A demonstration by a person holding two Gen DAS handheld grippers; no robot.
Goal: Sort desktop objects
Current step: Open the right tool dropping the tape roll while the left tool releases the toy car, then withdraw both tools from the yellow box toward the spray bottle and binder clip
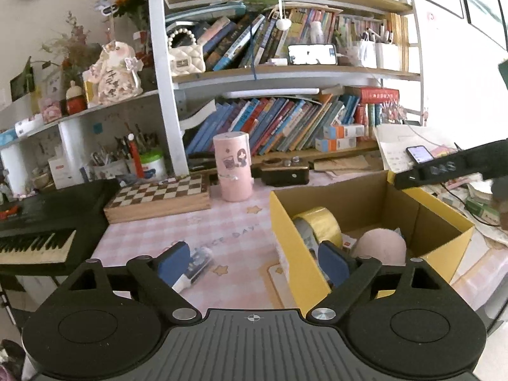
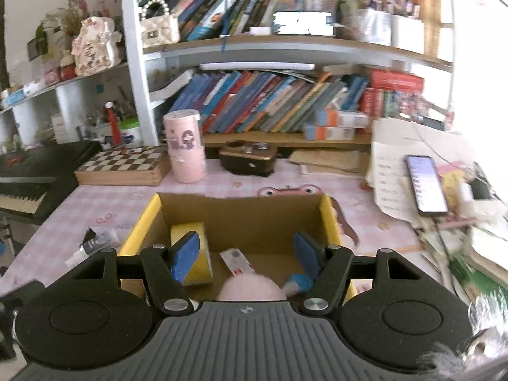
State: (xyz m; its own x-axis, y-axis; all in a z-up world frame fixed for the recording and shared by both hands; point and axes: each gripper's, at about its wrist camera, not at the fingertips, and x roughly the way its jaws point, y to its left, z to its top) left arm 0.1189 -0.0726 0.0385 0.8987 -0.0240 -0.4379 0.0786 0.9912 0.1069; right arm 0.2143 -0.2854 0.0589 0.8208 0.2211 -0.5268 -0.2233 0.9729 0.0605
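The desk (image 2: 95, 200), covered with a pink checked cloth, is backed by a bookshelf (image 1: 285, 73) filled with leaning books. A keyboard (image 1: 35, 241) is located at the left edge of the desk, with a chessboard box (image 1: 158, 195) beside it and a pink cylinder (image 1: 233, 166) standing upright just right of that.

An open cardboard box (image 2: 235, 212) with yellow outer walls is placed near the front of the desk. Inside it, a yellow tape roll (image 2: 190, 254) is seen against the left wall, a pink rounded object (image 2: 250, 287) at the near side, a small white and red packet (image 2: 236, 260) on the floor of the box, and a blue tube (image 2: 297, 282) by the right wall.

The left claw (image 1: 254, 265) is held wide, with nothing between its blue pads; it is positioned over the left wall of the box. The right claw (image 2: 246, 254) is held part open above the box interior, with nothing gripped.

A small dark sachet (image 1: 198, 265) is left on the cloth, just left of the box.
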